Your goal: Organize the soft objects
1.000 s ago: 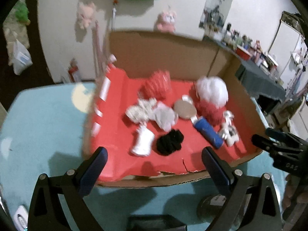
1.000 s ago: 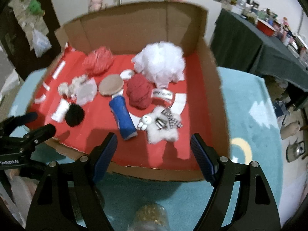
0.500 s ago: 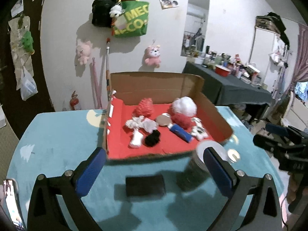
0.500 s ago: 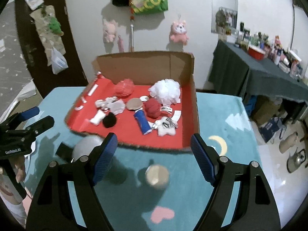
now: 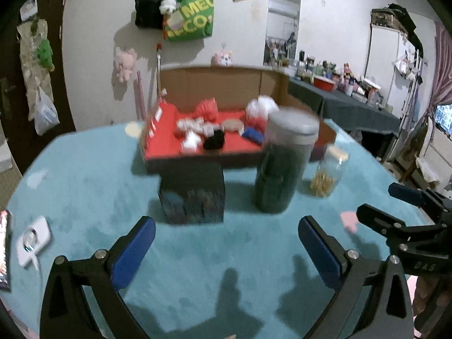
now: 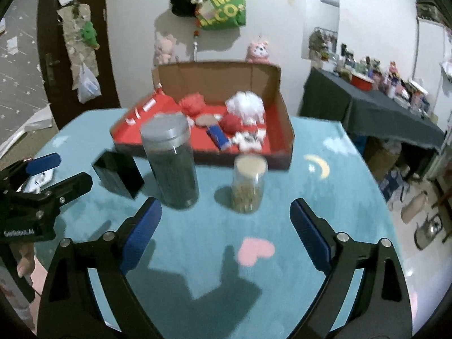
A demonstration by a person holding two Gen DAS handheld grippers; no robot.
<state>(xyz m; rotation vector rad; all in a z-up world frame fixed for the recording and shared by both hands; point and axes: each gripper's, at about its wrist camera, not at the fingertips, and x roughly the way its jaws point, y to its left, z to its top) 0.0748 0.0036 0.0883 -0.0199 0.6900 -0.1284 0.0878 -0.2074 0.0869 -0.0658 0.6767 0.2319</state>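
Left wrist view: the left hand-held gripper [image 5: 226, 243] occupies the lower frame, its blue-padded fingers [image 5: 132, 250] spread wide apart with nothing between them, over the teal-covered table [image 5: 84, 192]. At centre stands a dark rectangular box [image 5: 193, 195]; right of it, a tall dark jar with a grey lid [image 5: 282, 163] and a small clear glass jar of yellowish contents [image 5: 327, 173]. Behind these, in the upper middle, sits the open cardboard box with red lining [image 5: 166, 138], holding the soft objects: a black fluffy ball [image 5: 214, 141], a red mesh pouf [image 5: 207, 108] and a white pouf [image 5: 261, 104] (all blurred). The right hand-held gripper [image 5: 395, 206] enters at the right edge, jaws apart. A white plug-like device [image 5: 32, 240] lies at lower left.

Right wrist view: the right hand-held gripper [image 6: 226, 226] fills the lower frame, fingers apart and empty. The cardboard box [image 6: 285, 130] sits in the upper middle; inside are the white pouf [image 6: 247, 107], a red yarn ball [image 6: 231, 123] and a blue cylinder [image 6: 217, 138]. The two jars stand in front of it, the dark box to their left. A pink heart [image 6: 255, 251] marks the table cover at lower centre.
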